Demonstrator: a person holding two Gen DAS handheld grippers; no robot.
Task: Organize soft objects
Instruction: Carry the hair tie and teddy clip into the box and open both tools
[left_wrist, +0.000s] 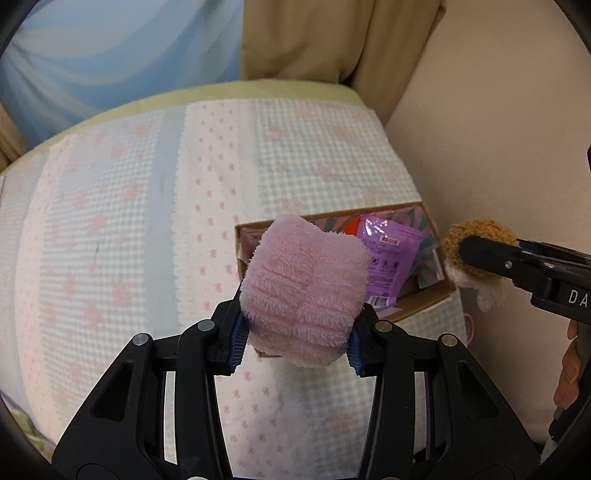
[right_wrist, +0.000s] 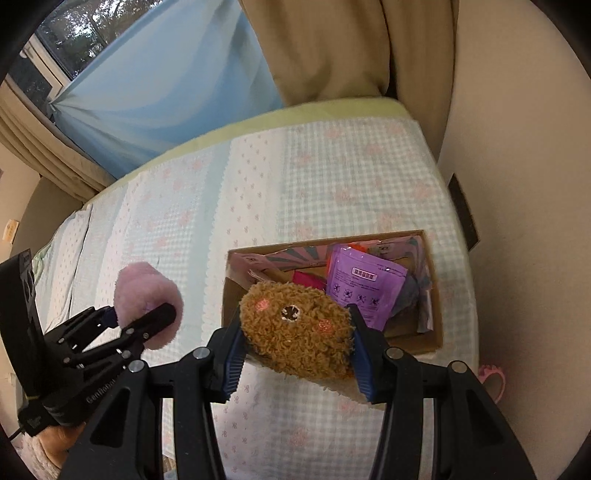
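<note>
My left gripper (left_wrist: 295, 343) is shut on a fluffy pink soft object (left_wrist: 306, 291) and holds it above the bed, just in front of an open cardboard box (left_wrist: 428, 302). It also shows in the right wrist view (right_wrist: 147, 306). My right gripper (right_wrist: 297, 365) is shut on a brown curly plush toy (right_wrist: 295, 328) with pink cheeks, held over the box's near edge (right_wrist: 231, 295). In the left wrist view the plush (left_wrist: 476, 236) hangs to the right of the box.
The box holds a purple packet (right_wrist: 364, 291) and other colourful items. It sits on a bed with a blue and pink checked cover (left_wrist: 129, 221), close to a beige wall (right_wrist: 517, 184). Curtains (right_wrist: 147, 92) hang beyond the bed. A pink cup (right_wrist: 493, 380) lies at the bed's right edge.
</note>
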